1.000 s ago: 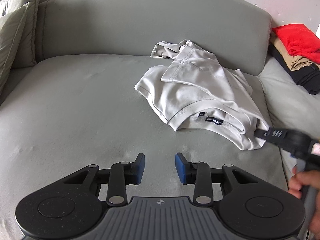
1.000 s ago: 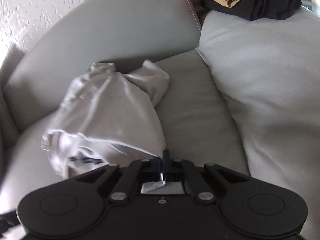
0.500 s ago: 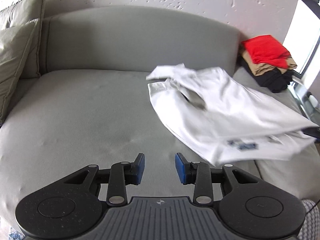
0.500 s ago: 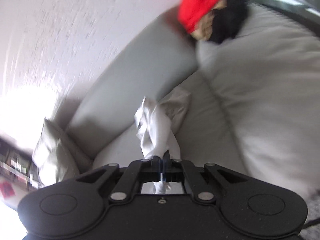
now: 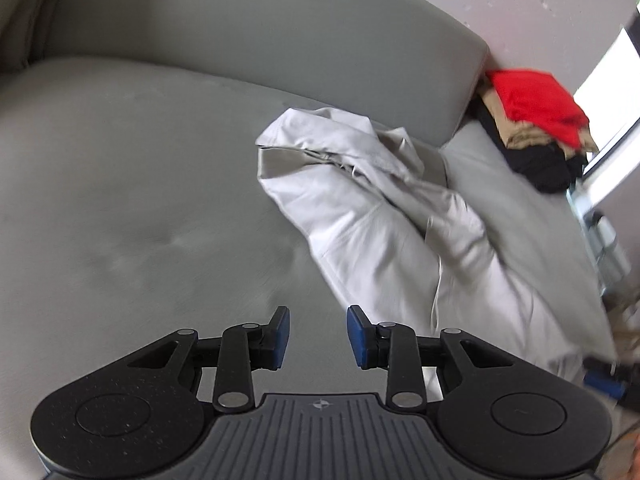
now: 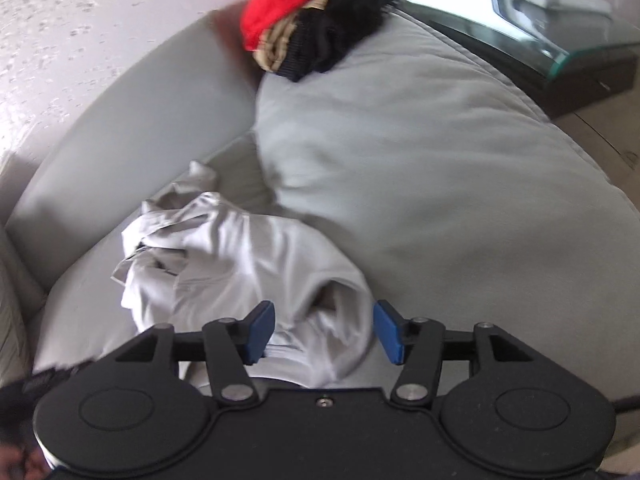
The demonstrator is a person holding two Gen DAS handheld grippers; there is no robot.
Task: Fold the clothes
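Observation:
A crumpled white polo shirt [image 5: 380, 240] lies in a heap on the grey sofa seat [image 5: 120, 200], towards its right side. My left gripper [image 5: 318, 320] hovers over bare seat just left of the shirt's near end; its jaws are closing slightly with nothing between them. In the right wrist view the shirt [image 6: 240, 248] lies under my right gripper [image 6: 324, 312], whose jaws are opening. Cloth shows loose in the gap, and the blue pads [image 6: 260, 332] do not press on it. A blue part of the right gripper [image 5: 604, 380] peeks in at the shirt's near right corner.
A stack of folded clothes, red on tan on black [image 5: 536, 128] [image 6: 312, 28], sits on the big side cushion [image 6: 440, 180] at the right. The curved sofa backrest [image 5: 280, 40] runs behind. A dark glass-topped table [image 6: 560, 48] stands past the cushion.
The right gripper, shut on the shirt and lifting it before, has opened and let go. The shirt has dropped from its stretched, raised spread into a crumpled heap on the seat.

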